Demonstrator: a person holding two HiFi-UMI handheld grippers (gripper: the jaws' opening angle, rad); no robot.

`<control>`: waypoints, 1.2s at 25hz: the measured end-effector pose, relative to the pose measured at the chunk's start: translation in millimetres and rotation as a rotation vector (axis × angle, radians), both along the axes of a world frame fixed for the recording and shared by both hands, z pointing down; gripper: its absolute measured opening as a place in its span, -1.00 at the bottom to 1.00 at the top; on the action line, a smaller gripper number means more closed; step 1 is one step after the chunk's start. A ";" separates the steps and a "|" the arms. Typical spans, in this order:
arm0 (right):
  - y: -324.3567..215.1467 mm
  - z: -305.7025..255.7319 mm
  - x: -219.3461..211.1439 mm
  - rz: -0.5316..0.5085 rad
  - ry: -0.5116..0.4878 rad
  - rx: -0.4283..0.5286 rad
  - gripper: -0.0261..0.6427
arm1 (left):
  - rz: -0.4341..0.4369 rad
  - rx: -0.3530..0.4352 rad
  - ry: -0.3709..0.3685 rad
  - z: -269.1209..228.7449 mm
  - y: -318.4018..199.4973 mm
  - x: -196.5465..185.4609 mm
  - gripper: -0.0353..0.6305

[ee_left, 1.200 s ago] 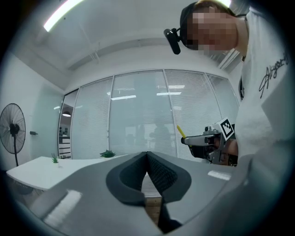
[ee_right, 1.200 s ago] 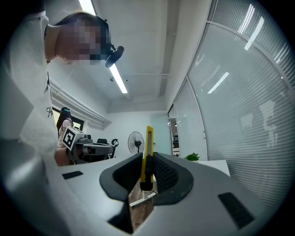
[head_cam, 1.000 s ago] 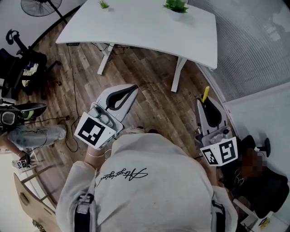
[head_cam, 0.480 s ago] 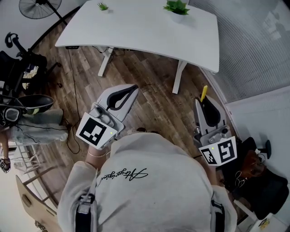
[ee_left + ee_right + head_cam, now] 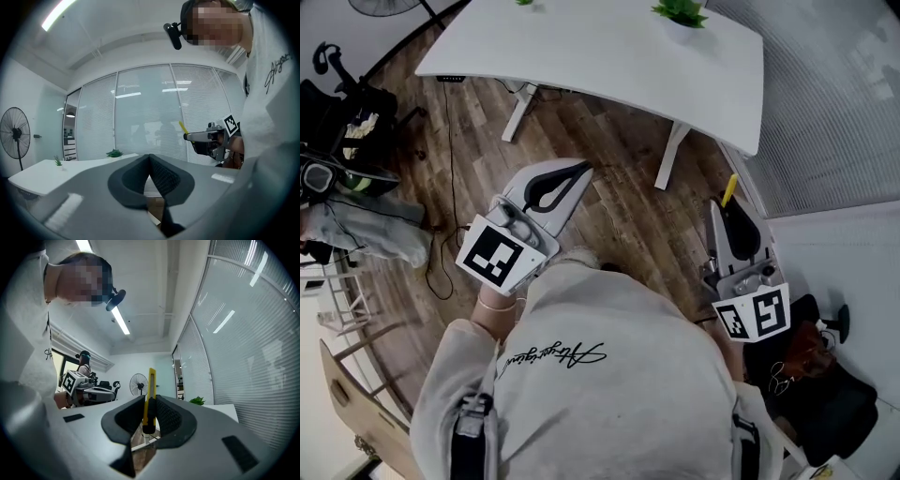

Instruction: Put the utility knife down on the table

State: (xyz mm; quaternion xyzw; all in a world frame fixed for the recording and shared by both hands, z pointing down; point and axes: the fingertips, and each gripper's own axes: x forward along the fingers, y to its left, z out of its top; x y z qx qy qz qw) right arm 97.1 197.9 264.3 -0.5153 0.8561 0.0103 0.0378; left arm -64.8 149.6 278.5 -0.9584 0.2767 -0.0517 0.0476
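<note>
The yellow utility knife (image 5: 151,385) stands upright between the pads of my right gripper (image 5: 150,401), which is shut on it. In the head view its tip (image 5: 727,190) sticks out past my right gripper (image 5: 727,208), held level over the wooden floor near the table's right leg. My left gripper (image 5: 579,169) is at the left, level, shut with nothing in it; its pads (image 5: 157,173) meet at the front. The left gripper view also shows the right gripper (image 5: 206,137) with the knife (image 5: 182,126). The white table (image 5: 609,56) lies ahead of both grippers.
Two small green plants (image 5: 680,11) stand at the table's far edge. A glass wall with blinds (image 5: 834,94) runs along the right. Black chairs (image 5: 347,122) and a cable lie at the left, a fan (image 5: 14,133) beyond the table, a dark bag (image 5: 825,384) at lower right.
Both grippers have moved a little forward toward the white table, which now looks nearer. The knife stays gripped in the right gripper; the left stays shut.
</note>
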 end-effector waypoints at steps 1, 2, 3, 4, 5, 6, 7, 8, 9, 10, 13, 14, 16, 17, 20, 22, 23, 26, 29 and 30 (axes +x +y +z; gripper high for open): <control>-1.2 1.5 1.3 -0.007 0.001 -0.005 -0.71 | -0.010 -0.005 0.005 0.1 0.4 1.0 -0.90; -2.4 3.5 1.7 -0.013 0.003 -0.012 -0.71 | -0.018 -0.012 0.007 1.0 0.8 1.2 -0.90; -3.9 5.6 1.5 -0.017 0.006 -0.018 -0.71 | -0.022 -0.021 0.005 3.1 0.7 0.5 -0.90; -5.5 7.7 0.8 -0.019 0.008 -0.023 -0.71 | -0.022 -0.031 0.000 6.0 0.1 -0.4 -0.90; -7.2 9.4 0.0 -0.021 0.010 -0.027 -0.71 | -0.020 -0.039 -0.004 8.8 -1.0 -1.3 -0.90; -9.4 10.8 -0.9 -0.022 0.013 -0.029 -0.71 | -0.018 -0.044 -0.007 11.1 -2.5 -2.0 -0.90; -12.2 12.1 -1.6 -0.024 0.017 -0.031 -0.71 | -0.017 -0.046 -0.009 12.9 -4.7 -2.6 -0.90; -15.8 13.3 -2.2 -0.025 0.021 -0.033 -0.71 | -0.019 -0.047 -0.011 14.6 -7.7 -3.1 -0.90; -20.2 14.3 -2.6 -0.025 0.024 -0.035 -0.71 | -0.021 -0.049 -0.014 16.5 -11.5 -3.5 -0.90; -24.9 15.2 -2.6 -0.024 0.026 -0.038 -0.71 | -0.023 -0.051 -0.020 18.7 -15.9 -3.7 -0.90; -39.5 15.5 1.7 -0.014 0.033 -0.042 -0.71 | -0.018 -0.052 -0.023 21.1 -31.5 -0.5 -0.90; -44.6 14.9 4.7 -0.007 0.036 -0.041 -0.71 | -0.015 -0.054 -0.022 22.2 -37.7 0.9 -0.90; -56.8 13.5 11.1 0.009 0.039 -0.037 -0.71 | -0.006 -0.062 -0.035 26.7 -51.8 3.0 -0.90; -63.9 12.7 13.8 0.016 0.039 -0.033 -0.71 | -0.001 -0.061 -0.038 27.3 -60.0 4.6 -0.89; -87.8 12.3 20.1 0.035 0.040 -0.024 -0.71 | 0.014 -0.033 -0.005 17.5 -87.0 12.8 -0.90; -105.7 13.4 22.7 0.045 0.040 -0.023 -0.71 | 0.022 -0.025 -0.001 15.8 -105.1 15.2 -0.90; -115.1 13.6 23.2 0.049 0.038 -0.022 -0.71 | 0.025 -0.024 -0.005 16.2 -114.7 15.5 -0.90; -143.8 13.4 23.7 0.061 0.032 -0.023 -0.71 | 0.033 -0.026 -0.007 15.0 -145.9 17.0 -0.90; -173.0 10.2 21.8 0.068 0.023 -0.025 -0.71 | 0.046 -0.030 -0.030 14.7 -177.0 16.2 -0.90; -182.7 8.9 21.1 0.070 0.022 -0.025 -0.71 | 0.050 -0.029 -0.030 12.7 -187.2 16.5 -0.90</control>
